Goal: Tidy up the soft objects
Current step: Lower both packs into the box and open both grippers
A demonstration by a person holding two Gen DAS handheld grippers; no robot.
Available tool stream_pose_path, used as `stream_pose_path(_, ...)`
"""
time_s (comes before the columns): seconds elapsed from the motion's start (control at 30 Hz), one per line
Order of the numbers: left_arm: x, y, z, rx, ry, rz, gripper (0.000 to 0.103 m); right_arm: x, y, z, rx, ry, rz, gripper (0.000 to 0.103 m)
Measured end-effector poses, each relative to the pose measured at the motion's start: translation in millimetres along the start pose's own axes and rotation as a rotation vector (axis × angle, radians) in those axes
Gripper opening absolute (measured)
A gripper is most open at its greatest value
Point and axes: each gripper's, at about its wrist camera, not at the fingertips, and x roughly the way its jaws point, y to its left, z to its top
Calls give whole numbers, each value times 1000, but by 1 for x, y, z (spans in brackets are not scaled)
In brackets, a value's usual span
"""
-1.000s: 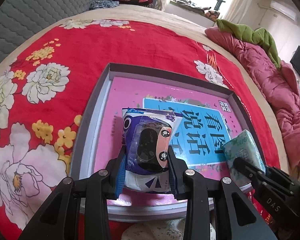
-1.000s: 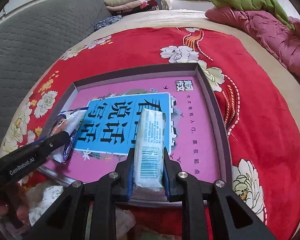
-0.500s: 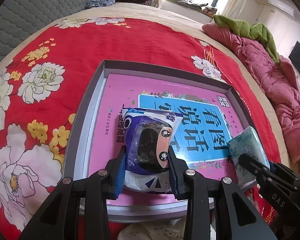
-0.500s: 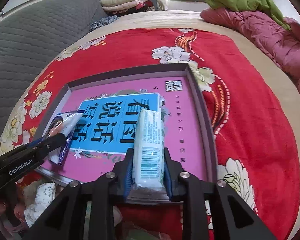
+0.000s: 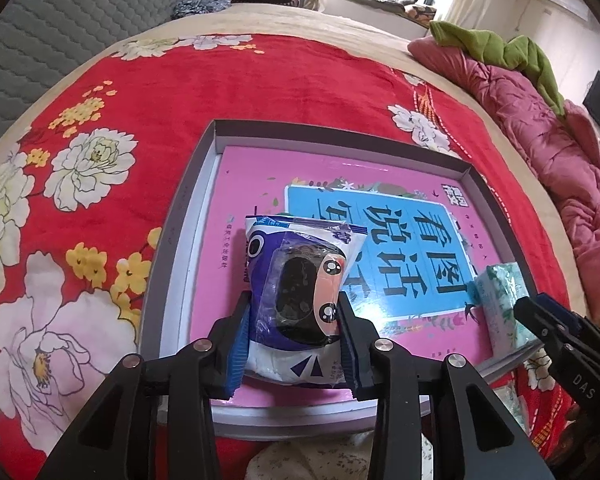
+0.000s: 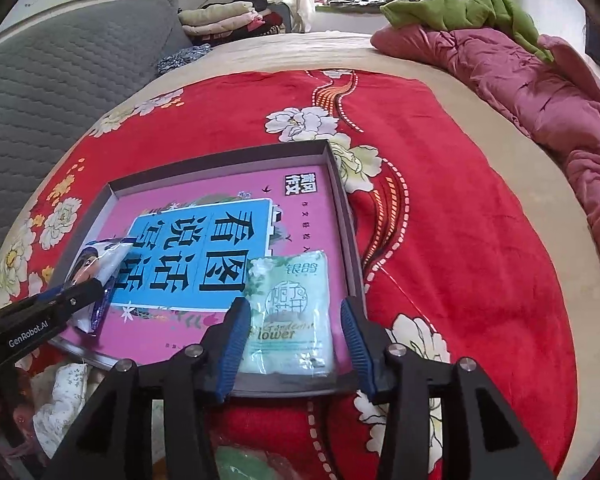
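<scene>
Tissue pack, pale green and flat, lies in the grey tray at its near right corner, between the opening jaws of the right gripper, whose pads stand clear of it. Left gripper is also easing open around a blue snack pouch at the tray's near left edge. Both look light, squashy and slick-wrapped; hold them across the middle, gently.

Glossy plastic snack packet, matt tissue pack, plush floral blanket, glossy pink book cover.
</scene>
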Motion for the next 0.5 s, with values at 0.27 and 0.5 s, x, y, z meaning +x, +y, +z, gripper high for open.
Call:
stream_pose_path(0.27, 1, 4, -1, -8, 16, 31, 50, -14, 2, 2, -11, -31, 3, 47)
stream_pose_path(0.5, -7, 5, 1, -4, 3, 34, 57, -22, 9, 1, -30, -51, 8, 51)
